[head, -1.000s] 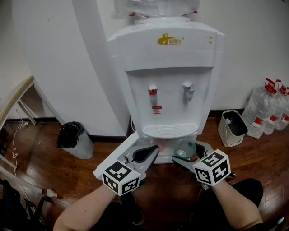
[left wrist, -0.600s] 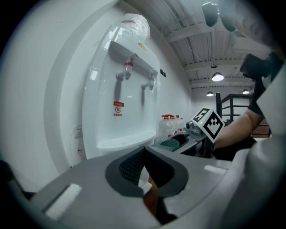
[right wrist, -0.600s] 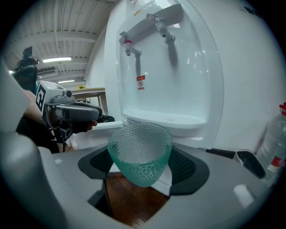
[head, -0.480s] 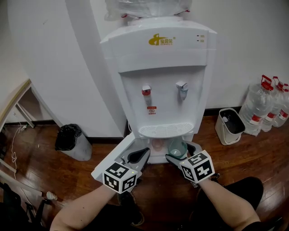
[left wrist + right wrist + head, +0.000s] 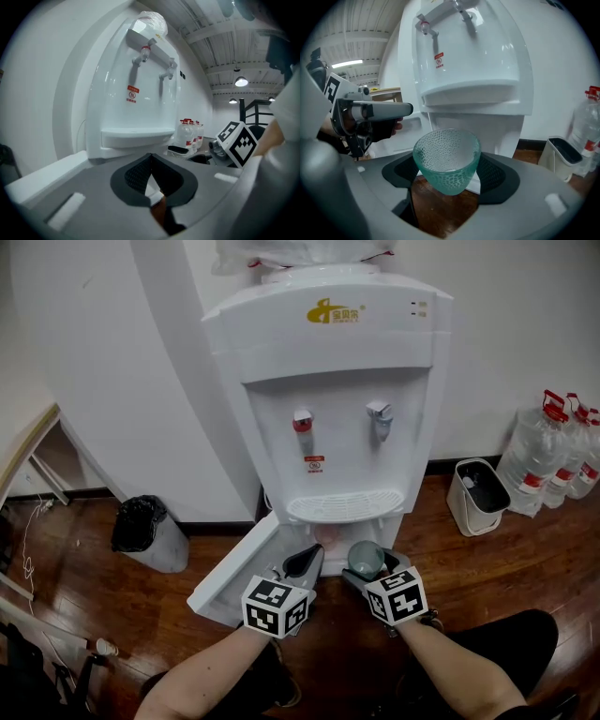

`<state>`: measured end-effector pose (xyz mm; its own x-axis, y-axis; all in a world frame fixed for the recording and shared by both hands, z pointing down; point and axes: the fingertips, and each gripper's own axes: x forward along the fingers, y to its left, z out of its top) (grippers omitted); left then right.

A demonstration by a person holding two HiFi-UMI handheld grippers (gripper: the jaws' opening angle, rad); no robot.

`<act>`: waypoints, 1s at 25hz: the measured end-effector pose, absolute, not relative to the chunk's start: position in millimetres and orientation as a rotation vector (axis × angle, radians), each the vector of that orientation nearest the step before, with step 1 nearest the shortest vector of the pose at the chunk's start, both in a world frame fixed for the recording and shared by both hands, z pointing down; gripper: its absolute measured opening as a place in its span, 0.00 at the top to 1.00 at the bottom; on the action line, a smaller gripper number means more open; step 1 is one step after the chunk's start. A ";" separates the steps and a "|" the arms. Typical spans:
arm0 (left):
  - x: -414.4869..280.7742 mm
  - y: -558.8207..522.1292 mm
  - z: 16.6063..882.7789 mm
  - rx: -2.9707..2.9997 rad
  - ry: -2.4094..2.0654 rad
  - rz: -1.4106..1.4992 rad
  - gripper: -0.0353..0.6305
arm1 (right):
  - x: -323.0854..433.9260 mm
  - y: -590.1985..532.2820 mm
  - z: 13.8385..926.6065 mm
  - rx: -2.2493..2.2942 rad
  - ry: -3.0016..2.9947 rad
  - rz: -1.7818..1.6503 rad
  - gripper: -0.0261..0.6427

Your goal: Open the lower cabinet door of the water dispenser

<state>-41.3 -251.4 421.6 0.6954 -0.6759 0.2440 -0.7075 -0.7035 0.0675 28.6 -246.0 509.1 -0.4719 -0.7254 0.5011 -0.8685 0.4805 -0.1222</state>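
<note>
Left gripper (image 5: 306, 561) is shut, empty; right gripper (image 5: 367, 570) is clamped on a green cup (image 5: 365, 557). Door (image 5: 230, 579) is seen swung open at the dispenser's (image 5: 328, 399) 7 o'clock, at 9 o'clock of the left gripper.

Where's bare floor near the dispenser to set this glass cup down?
Bare wood floor lies between the dispenser and the white bin, and between the open cabinet door and the black bin. Crowded: before the dispenser, around the left gripper and right gripper.
</note>
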 end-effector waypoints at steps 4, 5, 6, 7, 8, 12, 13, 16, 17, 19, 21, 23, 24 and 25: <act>-44.1 -261.3 460.1 2.683 -1.219 0.358 0.95 | 36.6 -253.5 531.3 1.371 -2.319 0.534 0.39; -43.2 -262.5 469.6 2.681 -1.229 0.384 0.95 | 38.4 -255.8 536.7 1.382 -2.315 0.546 0.39; -42.0 -263.3 478.3 2.680 -1.233 0.407 0.95 | 39.9 -258.0 542.2 1.392 -2.312 0.561 0.39; -40.9 -264.4 485.9 2.677 -1.235 0.420 0.95 | 40.9 -260.0 548.1 1.400 -2.309 0.575 0.39; -40.0 -266.1 492.5 2.670 -1.238 0.421 0.95 | 41.5 -262.0 554.2 1.407 -2.307 0.586 0.39; -36.2 -276.0 520.2 2.610 -1.269 0.368 0.95 | 42.9 -269.5 581.0 1.427 -2.278 0.610 0.39; -35.3 -277.2 529.6 2.592 -1.281 0.371 0.95 | 42.6 -270.6 588.1 1.428 -2.269 0.619 0.39; -32.9 -277.7 552.7 2.555 -1.302 0.384 0.95 | 42.7 -273.7 608.2 1.430 -2.241 0.636 0.39; -32.2 -277.2 557.1 2.553 -1.308 0.381 0.95 | 43.4 -274.3 614.6 1.431 -2.232 0.640 0.39; -33.0 -278.6 564.1 2.554 -1.331 0.384 0.95 | 44.7 -276.4 626.7 1.430 -2.217 0.648 0.39; -35.9 -283.4 571.9 2.550 -1.356 0.404 0.95 | 44.5 -280.3 636.9 1.426 -2.210 0.651 0.39; -35.8 -286.8 580.9 2.546 -1.344 0.430 0.95 | 43.3 -284.1 645.6 1.419 -2.204 0.650 0.40; -34.3 -287.7 585.1 2.543 -1.326 0.439 0.95 | 43.0 -285.9 649.7 1.419 -2.200 0.653 0.40; -32.9 -288.6 588.8 2.539 -1.311 0.446 0.94 | 43.0 -287.8 653.4 1.423 -2.194 0.658 0.40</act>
